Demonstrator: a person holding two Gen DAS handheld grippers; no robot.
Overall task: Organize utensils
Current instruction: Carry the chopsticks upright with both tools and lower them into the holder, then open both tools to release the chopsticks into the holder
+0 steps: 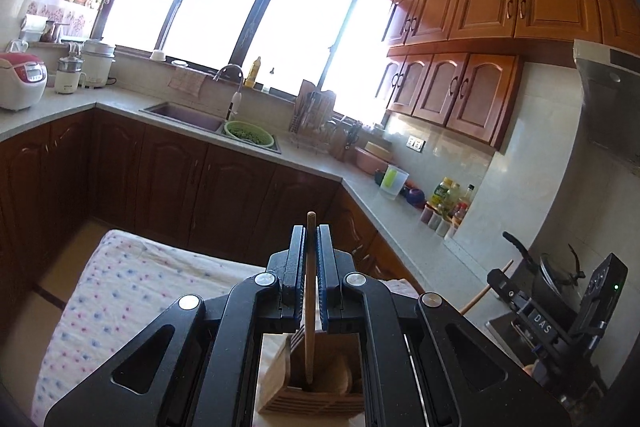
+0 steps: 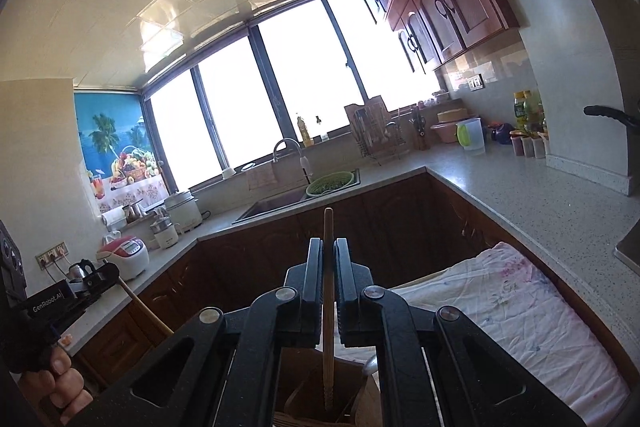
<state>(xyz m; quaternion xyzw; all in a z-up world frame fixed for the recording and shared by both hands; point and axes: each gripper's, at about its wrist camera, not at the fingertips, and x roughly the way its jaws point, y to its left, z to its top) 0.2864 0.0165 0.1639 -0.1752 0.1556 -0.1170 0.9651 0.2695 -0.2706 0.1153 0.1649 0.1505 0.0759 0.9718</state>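
Left wrist view: our left tool point(image 1: 311, 259) is clamped on 1 wooden chopstick point(image 1: 309, 291), its lower end in the wooden holder point(image 1: 316, 387) at 6 o'clock.

Right wrist view: our right tool point(image 2: 328, 279) pinches another chopstick point(image 2: 328, 307) above the same holder point(image 2: 320, 399). Both look light, stiff and smooth; we judge that mid-shaft grips limit swivelling
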